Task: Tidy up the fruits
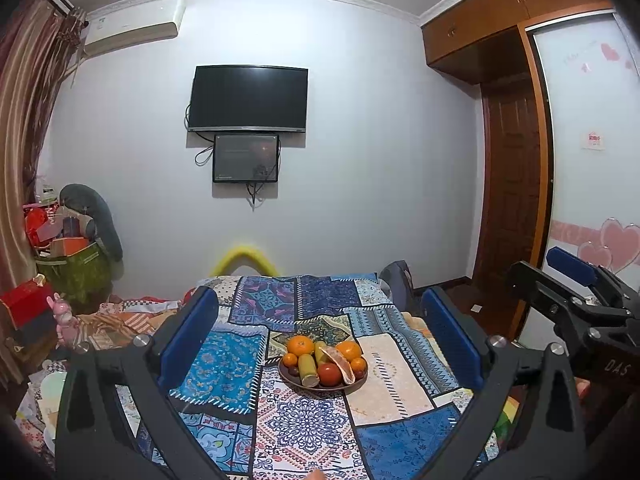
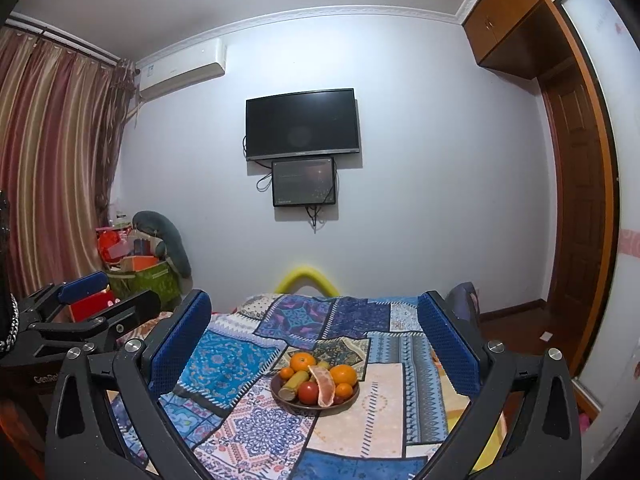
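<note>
A brown bowl heaped with oranges, a tomato and a pomelo wedge is seen low in the frame's centre on the patchwork cloth. The left gripper and right gripper are held spread and empty. The round fruit is judged firm but prone to rolling and best taken across the middle; the tomato is judged bruisable.

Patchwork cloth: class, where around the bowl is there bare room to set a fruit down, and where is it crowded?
Free: the patchwork cloth in front of the bowl, the cream patch to its right, and the blue patch to its left. Crowded: the bowl itself, piled with oranges, a tomato and other fruit.
</note>
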Demonstrator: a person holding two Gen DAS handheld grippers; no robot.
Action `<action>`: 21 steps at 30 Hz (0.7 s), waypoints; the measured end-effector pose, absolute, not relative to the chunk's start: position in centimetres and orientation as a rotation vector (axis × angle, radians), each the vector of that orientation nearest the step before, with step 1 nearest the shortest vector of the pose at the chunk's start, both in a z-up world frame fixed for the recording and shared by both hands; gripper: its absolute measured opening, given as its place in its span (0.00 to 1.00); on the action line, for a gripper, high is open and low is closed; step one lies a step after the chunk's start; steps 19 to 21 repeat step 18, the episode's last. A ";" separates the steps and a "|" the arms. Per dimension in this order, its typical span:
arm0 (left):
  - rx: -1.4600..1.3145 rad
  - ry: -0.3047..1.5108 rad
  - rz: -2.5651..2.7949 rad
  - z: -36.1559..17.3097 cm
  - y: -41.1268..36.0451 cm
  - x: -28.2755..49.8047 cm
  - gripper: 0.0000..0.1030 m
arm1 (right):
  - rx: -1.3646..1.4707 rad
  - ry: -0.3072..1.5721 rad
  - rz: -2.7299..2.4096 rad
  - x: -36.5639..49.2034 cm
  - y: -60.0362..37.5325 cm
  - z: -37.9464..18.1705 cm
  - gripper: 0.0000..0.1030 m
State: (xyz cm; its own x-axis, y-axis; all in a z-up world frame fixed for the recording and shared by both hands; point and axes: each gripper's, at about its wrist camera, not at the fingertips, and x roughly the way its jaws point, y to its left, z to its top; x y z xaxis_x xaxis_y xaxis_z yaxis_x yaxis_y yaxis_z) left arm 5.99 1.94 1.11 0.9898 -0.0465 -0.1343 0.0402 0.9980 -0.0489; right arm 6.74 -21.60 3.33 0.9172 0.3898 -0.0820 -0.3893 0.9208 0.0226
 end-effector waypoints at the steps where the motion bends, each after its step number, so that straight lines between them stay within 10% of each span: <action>1: -0.046 0.134 -0.045 1.1 1.9 5.9 1.00 | 0.006 0.085 0.400 6.7 -21.6 3.3 1.00; 21: -0.025 0.161 -0.059 0.7 1.6 6.9 1.00 | 0.010 0.096 0.386 7.1 -21.8 3.2 1.00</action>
